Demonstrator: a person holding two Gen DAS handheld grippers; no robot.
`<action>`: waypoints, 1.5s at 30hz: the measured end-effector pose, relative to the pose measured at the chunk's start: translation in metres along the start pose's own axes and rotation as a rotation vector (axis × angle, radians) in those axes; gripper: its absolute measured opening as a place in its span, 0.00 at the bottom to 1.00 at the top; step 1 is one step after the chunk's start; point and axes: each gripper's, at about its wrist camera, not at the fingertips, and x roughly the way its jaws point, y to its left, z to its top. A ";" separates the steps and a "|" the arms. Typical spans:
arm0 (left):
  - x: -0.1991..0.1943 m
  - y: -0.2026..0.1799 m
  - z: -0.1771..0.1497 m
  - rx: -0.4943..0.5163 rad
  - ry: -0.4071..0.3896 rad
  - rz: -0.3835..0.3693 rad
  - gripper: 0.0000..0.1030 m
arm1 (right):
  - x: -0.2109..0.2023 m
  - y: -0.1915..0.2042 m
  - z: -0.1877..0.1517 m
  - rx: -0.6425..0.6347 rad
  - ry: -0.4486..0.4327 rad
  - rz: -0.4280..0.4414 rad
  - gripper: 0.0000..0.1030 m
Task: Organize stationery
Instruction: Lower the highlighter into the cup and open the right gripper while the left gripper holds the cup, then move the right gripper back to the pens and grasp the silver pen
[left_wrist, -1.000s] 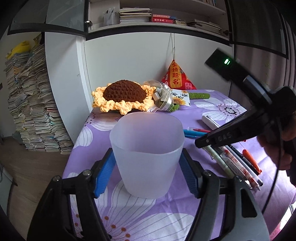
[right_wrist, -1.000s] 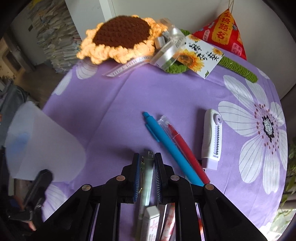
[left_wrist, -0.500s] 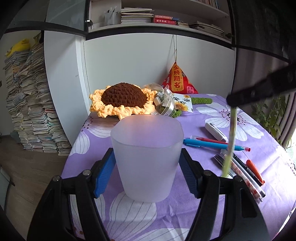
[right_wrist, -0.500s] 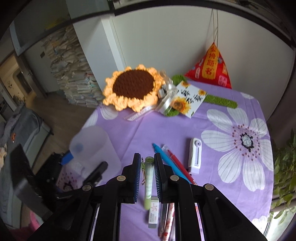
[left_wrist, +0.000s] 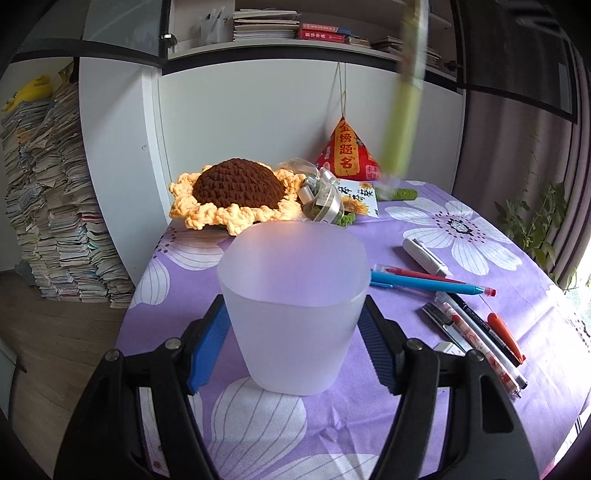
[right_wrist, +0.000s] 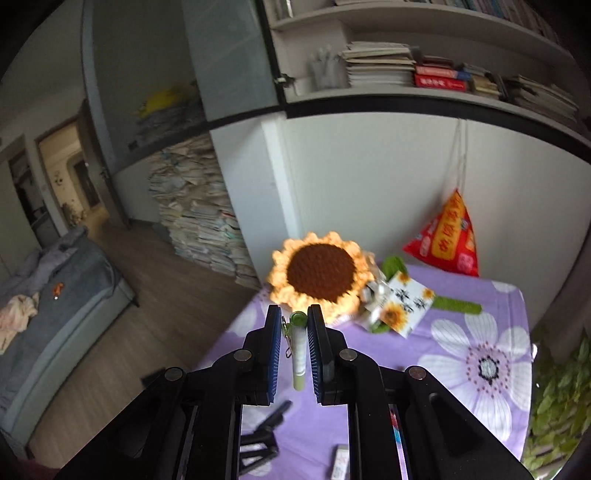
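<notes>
- The purple flowered tablecloth (left_wrist: 424, 387) is spread below both claws, with the crocheted sunflower (left_wrist: 236, 192) seen beyond them at its far end.
- The frosted cup (left_wrist: 293, 306) is clamped upright between the blue pads of the left claw (left_wrist: 293, 338), mouth open upward.
- The loose pens (left_wrist: 472, 328) are left lying flat to the right of that claw, awaiting collection.
- The right claw (right_wrist: 294, 338) is closed almost fully on a pale green pen (right_wrist: 298, 350), which is carried clear above the cloth.
- The step in hand is judged to be the transfer of this pen to the cup; the pen must next be brought over the mouth, tipped upright and released.
- The pen's long axis is aligned along the fingers, its dark green end pointing forward, away from the wrist.
</notes>
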 end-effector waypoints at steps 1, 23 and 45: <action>0.001 -0.001 0.000 0.002 0.003 -0.004 0.66 | 0.002 0.003 0.002 -0.004 -0.001 0.016 0.15; 0.001 0.000 0.000 0.004 0.010 -0.030 0.66 | 0.104 -0.007 -0.046 0.033 0.240 0.053 0.15; 0.002 0.000 0.001 0.003 0.011 -0.031 0.66 | 0.070 -0.054 -0.054 0.010 0.228 -0.054 0.15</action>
